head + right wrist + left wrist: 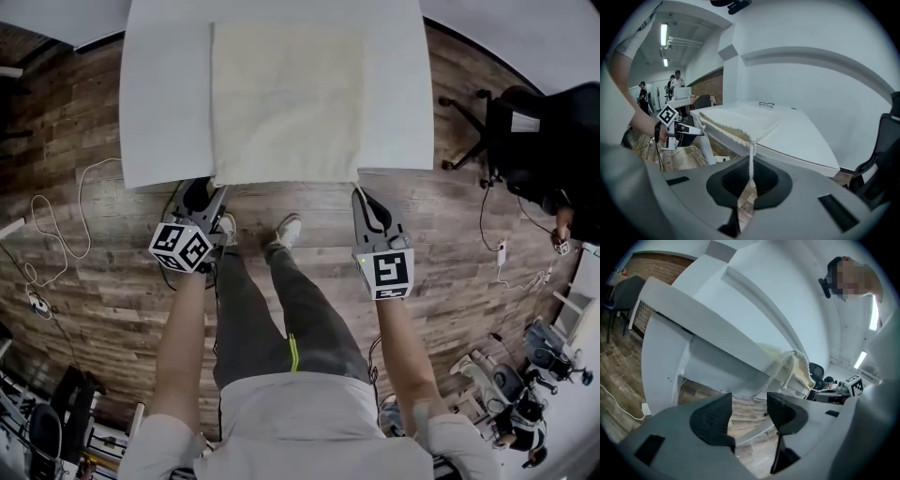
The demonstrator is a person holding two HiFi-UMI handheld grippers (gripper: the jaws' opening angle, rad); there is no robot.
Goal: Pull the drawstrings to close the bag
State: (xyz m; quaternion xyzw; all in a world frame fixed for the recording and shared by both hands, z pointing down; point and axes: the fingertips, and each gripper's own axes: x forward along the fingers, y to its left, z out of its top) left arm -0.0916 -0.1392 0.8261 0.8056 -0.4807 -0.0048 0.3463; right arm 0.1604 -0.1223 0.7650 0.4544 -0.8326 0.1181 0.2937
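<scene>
- Cream, coarse-woven cloth makes up the bag (286, 103), a flat, nearly square pouch lying limp on the smooth white bench (164, 112).
- Its gathered mouth hem runs along the bench's near edge and faces the person. The closed bottom points away, so the bag's length runs from the person toward the far side.
- From the bag's near right corner, the right drawstring (751, 157), a thin twisted cream cord, drops straight down off the edge.
- The right tongs (750, 176) are just below that corner, their dark ribbed pads pressed together on this cord.
- At the bag's near left corner, the left drawstring (783, 373) hangs in a loose loop over the edge, and the hem there is bunched and frayed.
- The left tongs (749, 411) sit just below and in front of that corner, with the jaws standing wide apart. Nothing lies between the textured black pads, and the cord hangs beyond them, untouched.
- Below the bag's edge, brown wood-plank floor (112, 272) shows under both tongs.
</scene>
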